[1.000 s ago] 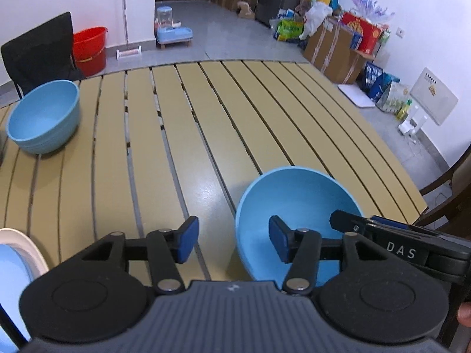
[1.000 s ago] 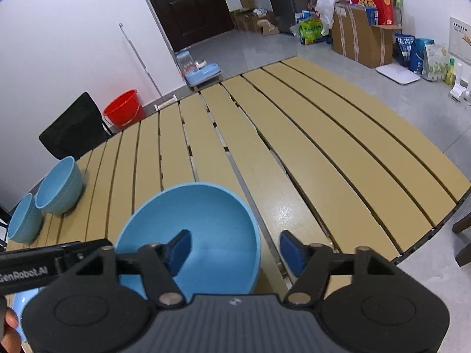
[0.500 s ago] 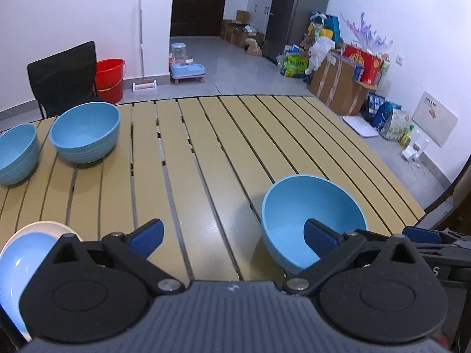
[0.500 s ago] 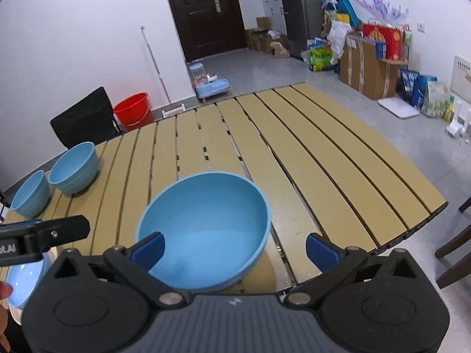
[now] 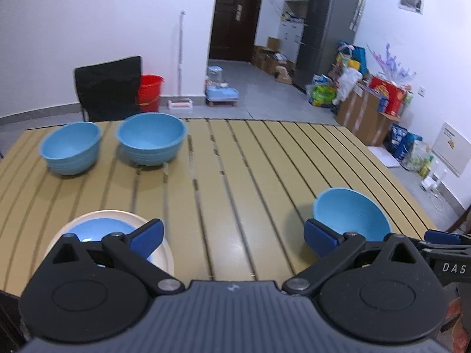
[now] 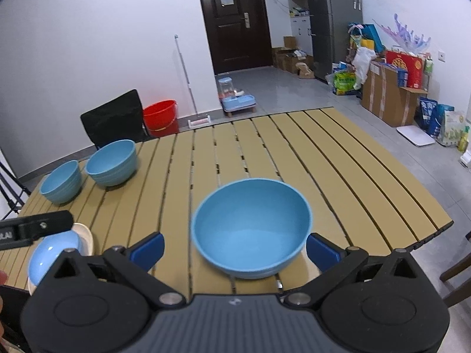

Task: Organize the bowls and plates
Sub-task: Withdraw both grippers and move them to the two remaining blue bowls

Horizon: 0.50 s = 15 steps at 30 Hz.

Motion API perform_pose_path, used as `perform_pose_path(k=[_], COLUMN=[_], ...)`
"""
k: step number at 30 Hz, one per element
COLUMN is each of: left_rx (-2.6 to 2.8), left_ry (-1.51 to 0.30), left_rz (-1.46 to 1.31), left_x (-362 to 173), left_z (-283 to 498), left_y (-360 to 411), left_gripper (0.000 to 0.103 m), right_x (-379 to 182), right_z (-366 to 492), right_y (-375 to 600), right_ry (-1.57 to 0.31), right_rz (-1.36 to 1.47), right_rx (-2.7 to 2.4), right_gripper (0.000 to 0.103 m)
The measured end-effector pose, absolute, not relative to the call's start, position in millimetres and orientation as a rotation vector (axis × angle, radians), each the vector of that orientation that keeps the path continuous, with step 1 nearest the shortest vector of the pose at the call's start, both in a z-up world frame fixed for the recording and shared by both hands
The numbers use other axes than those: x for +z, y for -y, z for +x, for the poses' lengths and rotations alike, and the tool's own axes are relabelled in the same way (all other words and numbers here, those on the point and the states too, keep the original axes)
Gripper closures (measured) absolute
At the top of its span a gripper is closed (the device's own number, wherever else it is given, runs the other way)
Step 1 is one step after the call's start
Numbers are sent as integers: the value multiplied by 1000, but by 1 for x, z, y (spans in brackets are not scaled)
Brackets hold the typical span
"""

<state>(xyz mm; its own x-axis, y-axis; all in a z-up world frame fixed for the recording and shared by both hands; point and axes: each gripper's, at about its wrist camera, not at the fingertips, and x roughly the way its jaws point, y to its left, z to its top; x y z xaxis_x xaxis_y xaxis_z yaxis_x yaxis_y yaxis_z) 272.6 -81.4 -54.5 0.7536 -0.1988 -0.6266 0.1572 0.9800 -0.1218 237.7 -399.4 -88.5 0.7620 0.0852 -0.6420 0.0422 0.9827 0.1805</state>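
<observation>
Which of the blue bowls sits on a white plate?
The shallow blue bowl at the table's near left corner; the other three stand directly on the slats.

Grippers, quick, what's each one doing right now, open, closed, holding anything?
Left gripper: open wide, holding nothing.
Right gripper: open wide, holding nothing; the blue bowl sits on the table beyond its fingers.

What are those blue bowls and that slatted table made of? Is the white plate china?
The blue bowls look like matte plastic or melamine: even colour, soft dull sheen, thin rims. The table has tan slats with dark gaps, smooth and uniform, so likely painted metal or composite rather than bare wood. The white plate is glossy; ceramic or melamine, I can't tell.
</observation>
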Motion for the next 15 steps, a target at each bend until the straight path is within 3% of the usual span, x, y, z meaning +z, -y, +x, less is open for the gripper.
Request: perform_pose_path(k=[15], left_rx=[-81], left_ry=[-620], left_rz=[-108], left_x=[-38], left_z=[248], left_y=[7], left_gripper=[0], right_x=[-79], right_z=[240], right_y=[347], right_ry=[-694], right_rz=[144], right_rx=[107], right_gripper=[0])
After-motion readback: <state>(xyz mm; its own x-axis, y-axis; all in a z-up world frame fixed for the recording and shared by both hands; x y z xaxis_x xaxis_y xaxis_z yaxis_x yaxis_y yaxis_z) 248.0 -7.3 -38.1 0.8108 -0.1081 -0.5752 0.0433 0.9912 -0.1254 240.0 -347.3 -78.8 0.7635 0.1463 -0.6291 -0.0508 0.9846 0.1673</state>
